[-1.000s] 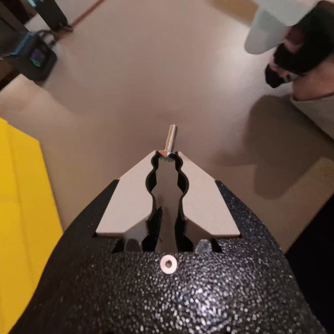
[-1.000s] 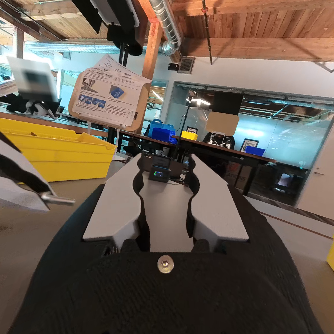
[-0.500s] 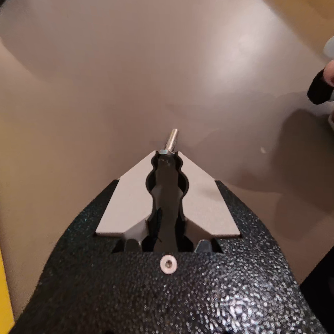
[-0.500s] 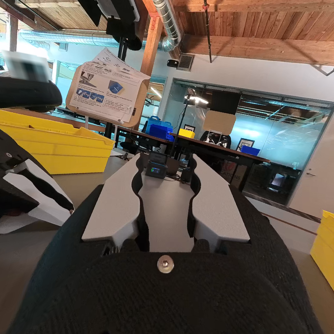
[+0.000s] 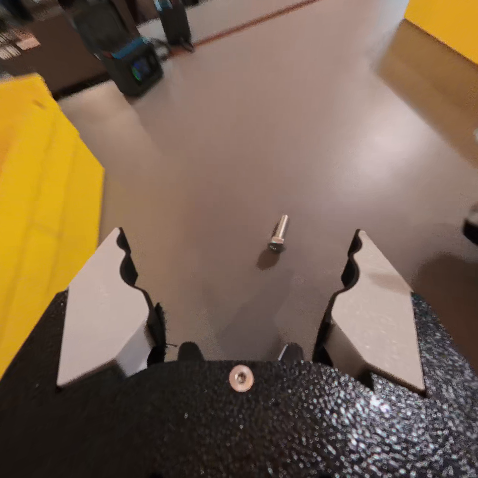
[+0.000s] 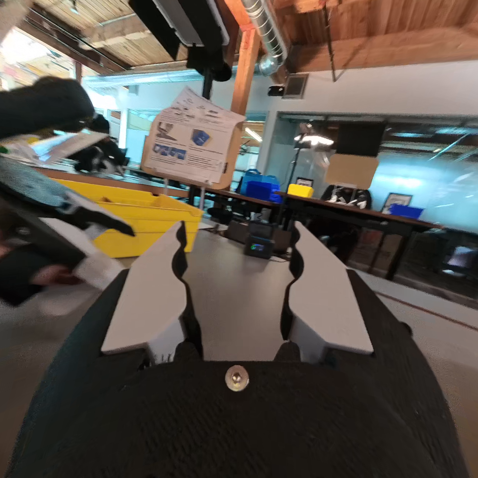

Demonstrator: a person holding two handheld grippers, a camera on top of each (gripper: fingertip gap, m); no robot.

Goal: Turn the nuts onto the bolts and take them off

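**Now both grippers gape, bolt loose on the table**

Centre frame in the left wrist view, the bolt [image 5: 278,233] lies on the grey table [image 5: 232,155], between the spread fingers of the left gripper [image 5: 238,234] and touching neither. A yellow bin [image 5: 38,194] fills the left edge. The right gripper [image 6: 239,227] is parted too, holding nothing; a dark device [image 6: 258,245] sits beyond its tips. Blurred at that view's left edge is probably the left gripper.
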